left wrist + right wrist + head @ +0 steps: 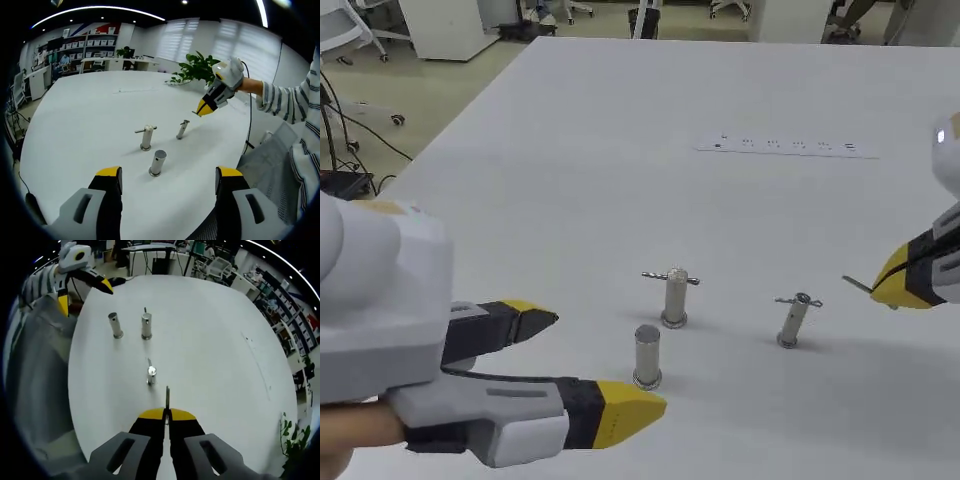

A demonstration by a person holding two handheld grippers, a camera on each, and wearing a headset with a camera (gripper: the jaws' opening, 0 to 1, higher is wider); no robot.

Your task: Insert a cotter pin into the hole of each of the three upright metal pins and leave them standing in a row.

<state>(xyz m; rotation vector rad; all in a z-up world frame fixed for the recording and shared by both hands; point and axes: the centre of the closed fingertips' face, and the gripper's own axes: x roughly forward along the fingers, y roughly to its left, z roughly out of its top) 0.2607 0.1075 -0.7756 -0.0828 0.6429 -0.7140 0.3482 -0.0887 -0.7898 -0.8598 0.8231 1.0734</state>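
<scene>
Three upright metal pins stand on the white table (620,150). The middle pin (675,297) and the right pin (793,321) each carry a cotter pin through the top. The nearest pin (647,356) has none in its hole. My right gripper (892,284) is shut on a loose cotter pin (167,396), which sticks out from its yellow tips, to the right of the right pin (151,375). My left gripper (585,365) is open at the lower left, just left of the nearest pin (158,163), with nothing between its fingers.
A long white strip (787,147) lies flat on the far part of the table. Office chairs, desks and cables stand on the floor beyond the table's far and left edges. A potted plant (196,67) stands past the table in the left gripper view.
</scene>
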